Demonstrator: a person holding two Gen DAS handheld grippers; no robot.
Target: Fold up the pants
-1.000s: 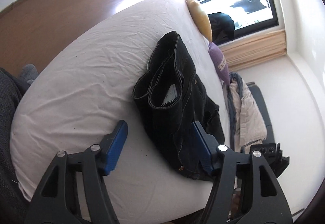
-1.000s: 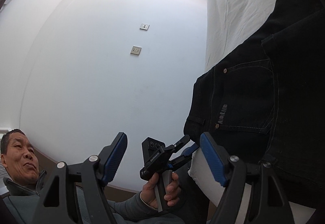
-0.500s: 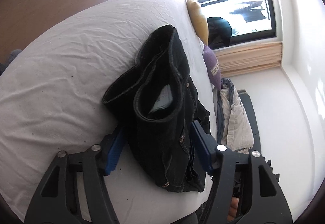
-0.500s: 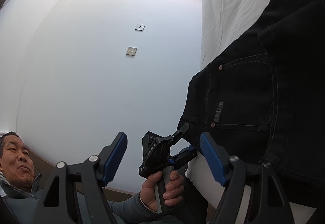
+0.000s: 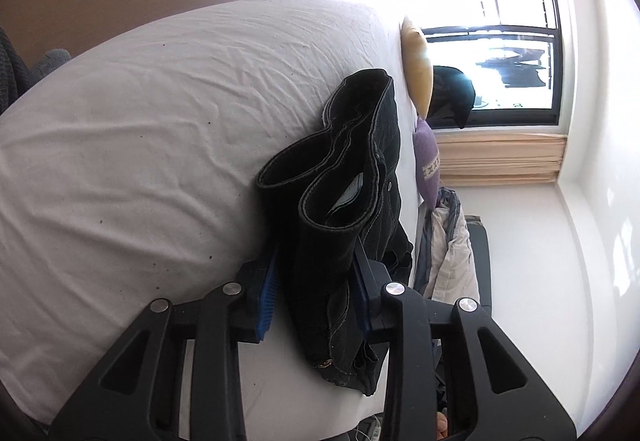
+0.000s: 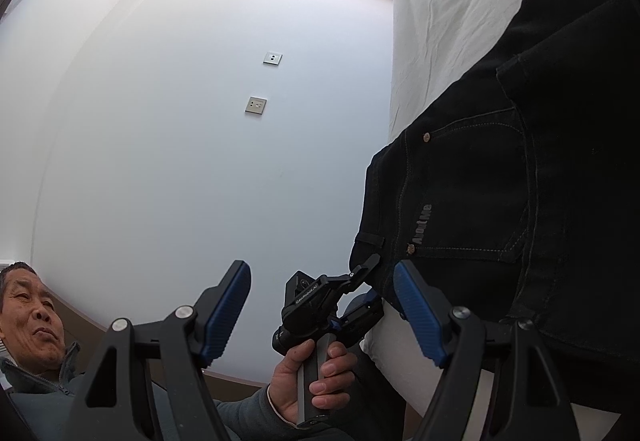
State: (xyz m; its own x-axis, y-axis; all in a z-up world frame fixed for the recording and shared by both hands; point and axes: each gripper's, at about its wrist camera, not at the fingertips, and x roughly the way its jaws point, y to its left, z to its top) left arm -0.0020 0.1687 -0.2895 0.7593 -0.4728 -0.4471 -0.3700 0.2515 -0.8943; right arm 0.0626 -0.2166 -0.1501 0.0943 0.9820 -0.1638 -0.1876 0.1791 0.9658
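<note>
Left hand-held gripper [image 5: 316,281]: blue pads closed in on a thick bunch of the pants [image 5: 352,177], fabric clamped between them. The pants are black denim, folded over, lying on the white bed [image 5: 140,145] near its edge on the window [image 5: 512,53] side; the waistband loops stand open toward the camera, and a rivet shows at the low end of the fabric.

Right hand-held gripper [image 6: 324,313]: jaws spread wide, nothing between them. It sits off the bed edge, looking along the side of the mattress. In the right wrist view the pants [image 6: 500,201] hang over the bed [image 6: 448,21] edge, back pocket with an "About Me" label facing the camera. The right pad is just beside the fabric; I can't tell whether it touches. The left hand-held gripper [image 6: 360,293] shows there too, held in the person's hand [image 6: 308,373], its tip at the lower corner of the pants.

Other: yellow pillow [image 5: 418,69] and purple cushion [image 5: 428,165] at the bed's far edge, a pile of clothes [image 5: 448,249] beyond it, two wall plates [image 6: 256,105] on the white wall.
</note>
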